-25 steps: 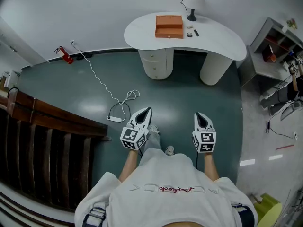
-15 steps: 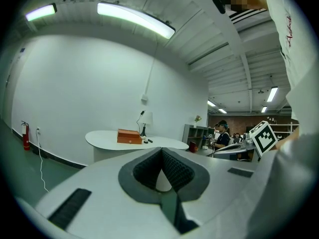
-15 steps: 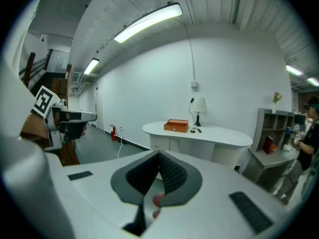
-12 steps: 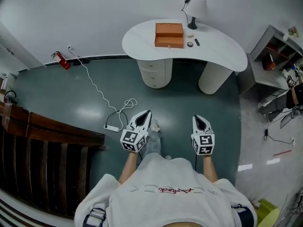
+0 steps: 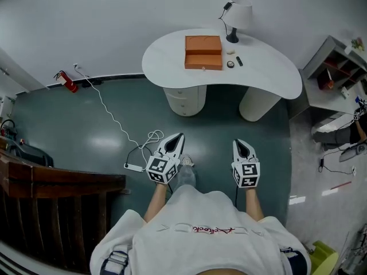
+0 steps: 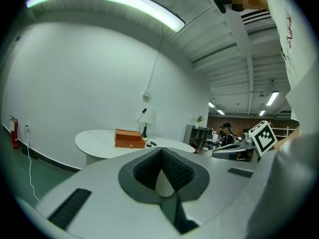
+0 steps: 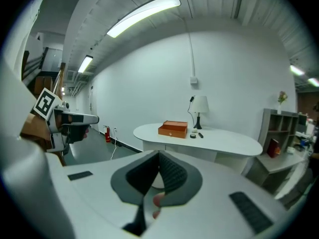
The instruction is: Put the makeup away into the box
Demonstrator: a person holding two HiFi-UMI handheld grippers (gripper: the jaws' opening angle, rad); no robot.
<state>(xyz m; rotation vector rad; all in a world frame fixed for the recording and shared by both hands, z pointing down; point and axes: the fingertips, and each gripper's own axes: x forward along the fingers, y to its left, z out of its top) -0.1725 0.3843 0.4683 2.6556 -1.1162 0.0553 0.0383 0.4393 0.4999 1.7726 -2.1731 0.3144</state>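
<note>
- Left tool (image 5: 176, 143) — jaws together with nothing between them. It is held out ahead of the person and aimed roughly level.
- Right tool (image 5: 243, 146) — jaws closed and empty, carried beside the left tool and tilted a little downward.
- White kidney-shaped table (image 5: 269, 76) — it sits lower and nearer in the head view than a second ago, while both tools keep their place in front of the body. The person has been walking toward it, but it is not yet within reach.
- Orange-brown wooden box (image 5: 203, 52) — it stands toward the back of the table, left of centre. Its position on the table is unchanged, and neither tool has touched it.
- Makeup: small round black compact (image 5: 230, 64), short black stick (image 5: 239, 61) and small pale item (image 5: 230, 51). All three lie on the table just to the right of the box, outside it and apart from one another.
- White shaded lamp on a black base (image 5: 236, 13) — behind the makeup, at the table's back edge.
- White power strip and cord (image 5: 135, 166) — on the dark green floor (image 5: 86, 130) left of the left tool. It has slipped further down the head view as the person advances.
- Task standing: this is the approach stage, with nothing picked up. More steps forward are probably needed, and a tool must open before the first item can be taken.
</note>
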